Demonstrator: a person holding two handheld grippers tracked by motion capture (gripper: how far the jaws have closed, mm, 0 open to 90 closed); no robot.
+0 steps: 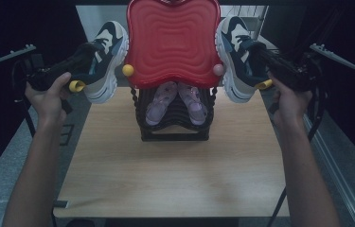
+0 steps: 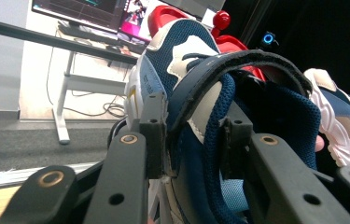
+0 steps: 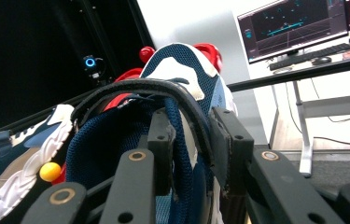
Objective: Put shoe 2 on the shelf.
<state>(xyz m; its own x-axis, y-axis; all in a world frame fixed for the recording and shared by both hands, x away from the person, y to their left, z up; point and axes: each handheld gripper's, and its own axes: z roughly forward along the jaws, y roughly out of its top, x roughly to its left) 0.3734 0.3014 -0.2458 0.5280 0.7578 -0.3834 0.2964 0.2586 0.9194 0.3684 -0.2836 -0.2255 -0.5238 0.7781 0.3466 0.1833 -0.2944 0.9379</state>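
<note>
Two navy, white and beige sneakers hang in the air on either side of a shoe rack's red wavy top [image 1: 173, 40]. My left gripper [image 1: 90, 59] is shut on the left sneaker [image 1: 111, 71]. In the left gripper view its jaws [image 2: 193, 126] pinch the padded collar wall of that sneaker [image 2: 172, 60]. My right gripper [image 1: 256, 53] is shut on the right sneaker [image 1: 232, 56]. The right gripper view has the jaws [image 3: 193, 135] clamped on the collar of its sneaker [image 3: 182, 70], with the other sneaker [image 3: 18, 144] at the lower left.
The black rack [image 1: 173, 130] stands at the back middle of the wooden table [image 1: 175, 175]. A pair of small pink shoes [image 1: 161, 101] sits on its shelf. A yellow knob [image 1: 128, 70] and a pink knob [image 1: 218, 70] flank the red top. A desk with monitors stands beyond.
</note>
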